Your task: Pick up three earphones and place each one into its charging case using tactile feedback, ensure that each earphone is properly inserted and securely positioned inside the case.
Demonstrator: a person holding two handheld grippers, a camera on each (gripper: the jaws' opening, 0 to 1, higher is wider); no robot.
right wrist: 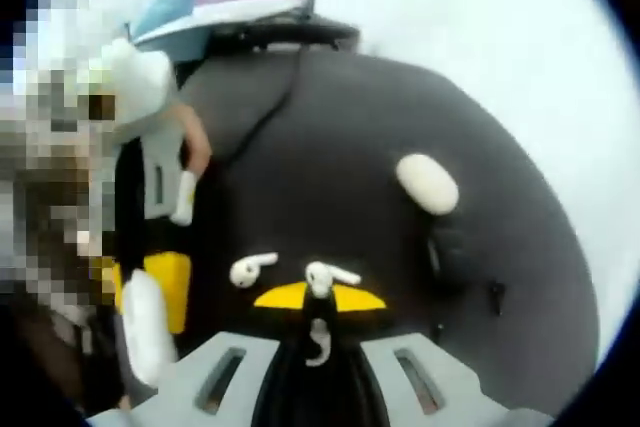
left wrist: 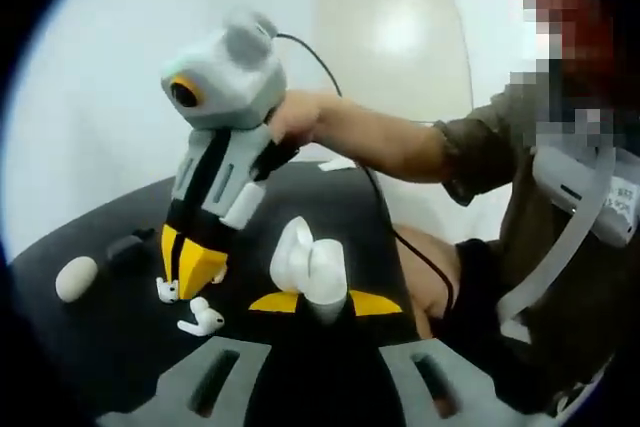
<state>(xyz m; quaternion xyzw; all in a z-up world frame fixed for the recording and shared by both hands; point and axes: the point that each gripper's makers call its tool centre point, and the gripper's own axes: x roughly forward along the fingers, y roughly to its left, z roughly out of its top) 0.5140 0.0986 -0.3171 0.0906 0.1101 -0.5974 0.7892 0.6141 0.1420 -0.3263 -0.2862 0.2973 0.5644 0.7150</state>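
In the left gripper view, an open white charging case (left wrist: pixel 312 269) is clamped between the yellow tips of the left gripper (left wrist: pixel 312 302) at 6 o'clock. A loose earphone (left wrist: pixel 203 322) is seen on the dark mat (left wrist: pixel 100 347) toward 8 o'clock. Beyond it, a second earphone (left wrist: pixel 167 290) is pinched by the right gripper (left wrist: pixel 193 265). A closed white case (left wrist: pixel 76 278) is found farther off at 9 o'clock.

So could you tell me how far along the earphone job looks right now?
Early: no earphone looks seated yet. In hand: the right gripper pinches one earphone, and the left gripper holds the open charging case. Left: a loose earphone on the mat and a closed case.
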